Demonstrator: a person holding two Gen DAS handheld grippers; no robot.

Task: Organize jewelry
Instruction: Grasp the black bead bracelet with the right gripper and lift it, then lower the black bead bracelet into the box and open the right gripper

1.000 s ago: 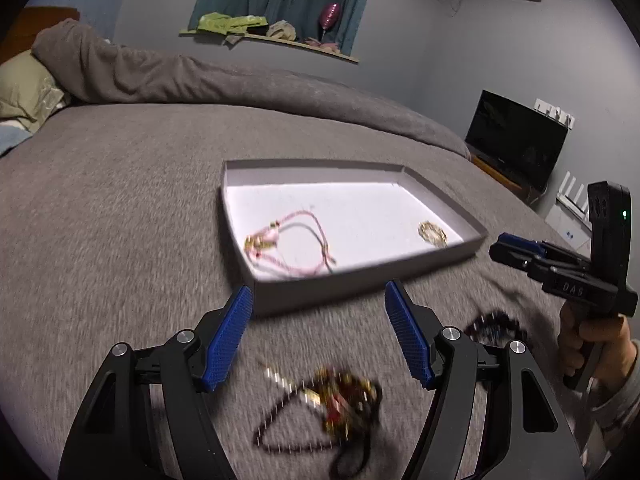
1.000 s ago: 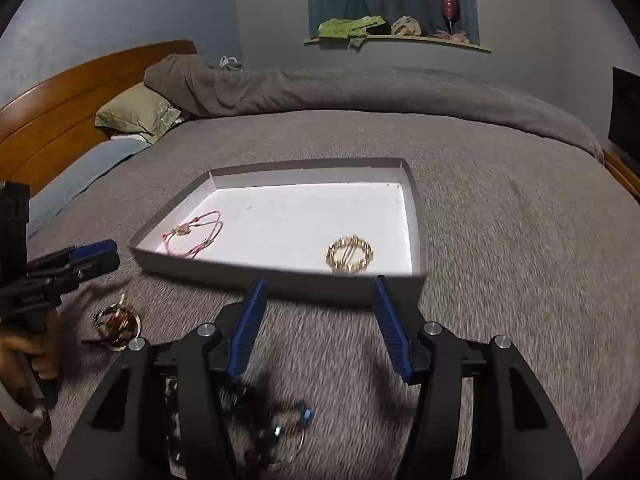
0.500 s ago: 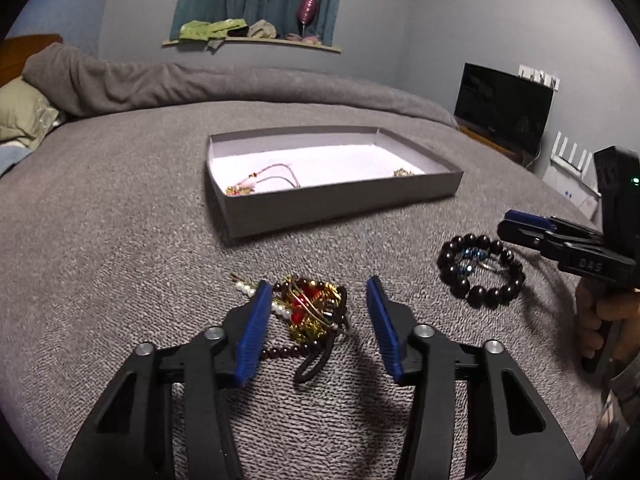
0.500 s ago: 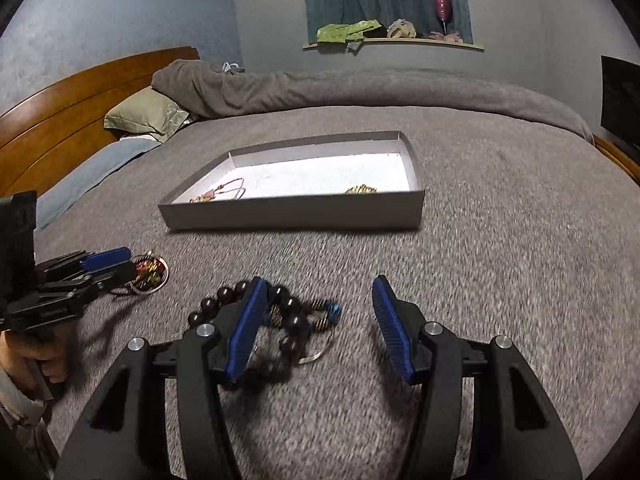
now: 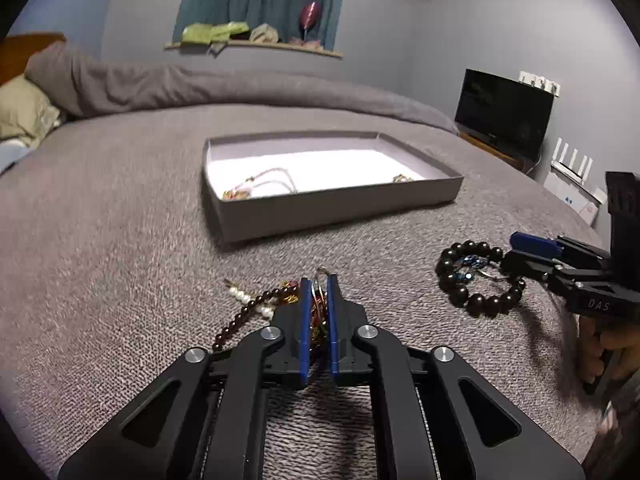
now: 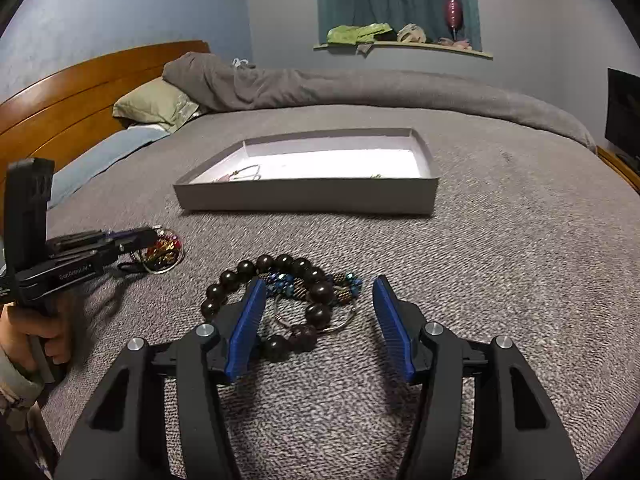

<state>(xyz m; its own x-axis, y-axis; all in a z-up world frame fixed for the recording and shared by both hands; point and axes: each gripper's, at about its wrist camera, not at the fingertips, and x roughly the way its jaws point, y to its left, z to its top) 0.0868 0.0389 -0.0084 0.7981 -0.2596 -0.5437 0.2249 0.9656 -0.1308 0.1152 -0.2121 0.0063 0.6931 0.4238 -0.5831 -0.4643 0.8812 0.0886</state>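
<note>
Box (image 5: 336,210) with 2 jewelry pieces

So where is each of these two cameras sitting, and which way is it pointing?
Left wrist: rides the left gripper, facing the bed; its fingers pinch the tangled jewelry; the right gripper shows.
Right wrist: rides the right gripper, open around the dark bead bracelet; a hand shows.
Shared: tray, bracelet, tangle.
</note>
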